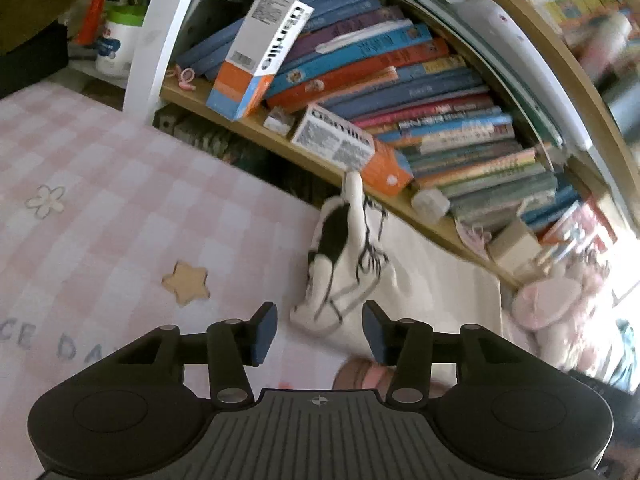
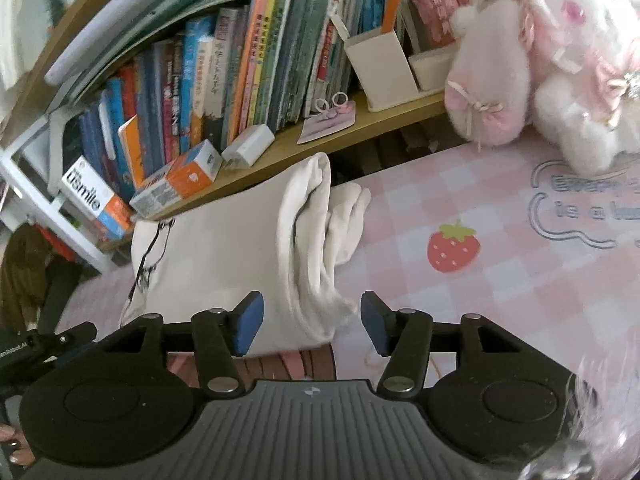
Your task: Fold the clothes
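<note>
**White garment half-folded, both claws open and clear of it**

Across the lower and left part of both wrist views spreads the pink checked bed cover (image 2: 500,272), the largest thing here, with a bookshelf (image 1: 420,92) running along its far edge. On the cover, against the shelf, lies the white garment (image 2: 224,248), doubled over into a thick bundle with a black line drawing at one end. In the right wrist view its long axis runs from the lower centre up toward the shelf, and its folded edge sits just above the gap of the right claw (image 2: 312,326); the left claw (image 1: 320,330) sees only the printed end, up and slightly right of centre.

Both claws stand spread with nothing between the pads (no cloth touches either). Judging by how much cloth fills each view, the right claw looks nearer the bulk of the garment, so the next grasp on the loose folded edge probably falls to it.

A pink plush toy (image 2: 540,60) sits at upper right.
</note>
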The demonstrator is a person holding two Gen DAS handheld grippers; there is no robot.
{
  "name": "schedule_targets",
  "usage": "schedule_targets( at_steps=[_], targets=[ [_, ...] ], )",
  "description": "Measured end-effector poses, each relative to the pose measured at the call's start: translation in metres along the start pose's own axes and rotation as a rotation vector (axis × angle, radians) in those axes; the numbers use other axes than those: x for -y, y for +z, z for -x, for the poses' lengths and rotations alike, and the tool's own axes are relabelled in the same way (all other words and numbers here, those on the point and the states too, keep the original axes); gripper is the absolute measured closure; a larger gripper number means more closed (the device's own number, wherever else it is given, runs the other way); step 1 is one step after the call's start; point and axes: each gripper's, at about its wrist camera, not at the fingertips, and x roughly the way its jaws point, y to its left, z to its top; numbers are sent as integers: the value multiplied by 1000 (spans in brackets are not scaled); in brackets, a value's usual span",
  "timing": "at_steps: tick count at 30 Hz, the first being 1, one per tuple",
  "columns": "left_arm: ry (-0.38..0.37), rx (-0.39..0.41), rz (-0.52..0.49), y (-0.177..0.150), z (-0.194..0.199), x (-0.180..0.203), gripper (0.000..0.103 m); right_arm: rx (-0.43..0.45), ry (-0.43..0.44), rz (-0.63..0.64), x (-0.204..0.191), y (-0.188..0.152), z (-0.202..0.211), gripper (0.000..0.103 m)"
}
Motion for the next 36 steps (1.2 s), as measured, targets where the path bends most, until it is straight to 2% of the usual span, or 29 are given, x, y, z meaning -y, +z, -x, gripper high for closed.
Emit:
schedule_targets(
  at_steps=[8, 9, 10, 11, 16, 19, 21, 24, 36],
  targets=[
    [42, -5, -100, -33, 30, 27, 55, -1, -40, 112, -18, -26, 35, 42],
    [49, -5, -115, -38, 33, 32, 53, 3, -51, 126, -20, -30, 39, 40],
    [56, -4, -132, -42, 35, 35, 45, 5, -60, 138, -22, -32, 43, 39],
    [63, -3, -149, -45, 38, 39, 42, 7, -69, 148, -24, -36, 47, 36],
    [96, 3, -222, -64, 49, 58, 40, 14, -112, 193, -32, -54, 65, 23],
    [145, 1, -248, -76, 52, 68, 22, 15, -140, 211, -35, -65, 72, 15],
    [183, 16, -271, -83, 56, 74, 21, 19, -168, 232, -37, -72, 76, 11],
    [219, 35, -288, -92, 60, 81, 13, 32, -205, 258, -41, -81, 83, 6],
    [208, 27, -320, -115, 72, 91, 11, 0, -215, 285, -45, -111, 100, 2]
  ],
)
